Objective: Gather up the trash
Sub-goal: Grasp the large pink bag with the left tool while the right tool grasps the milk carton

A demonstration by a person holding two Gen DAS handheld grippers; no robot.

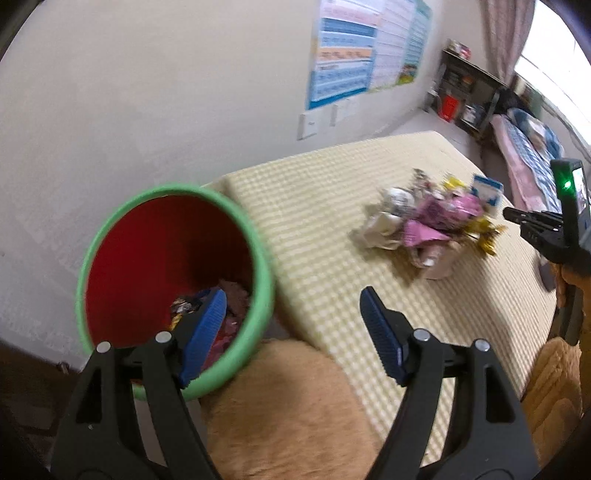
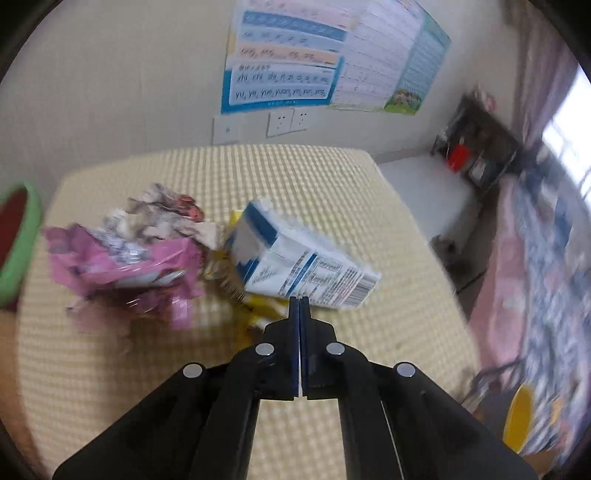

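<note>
Trash pile [image 2: 147,251] on mat, right gripper [image 2: 299,301] closed empty, left gripper [image 1: 295,321] apart, angled down.

- Setting identified as a home bedroom.
- A bed with a pink and blue patterned quilt [image 2: 535,258] is seen along the window side.
- A pink curtain [image 1: 506,33] is hung by a bright window.
- A pinyin learning poster [image 2: 325,55] is fixed to the cream wall, above wall sockets [image 2: 286,122].
- A dark cluttered shelf unit [image 1: 465,92] is placed in the corner.
</note>
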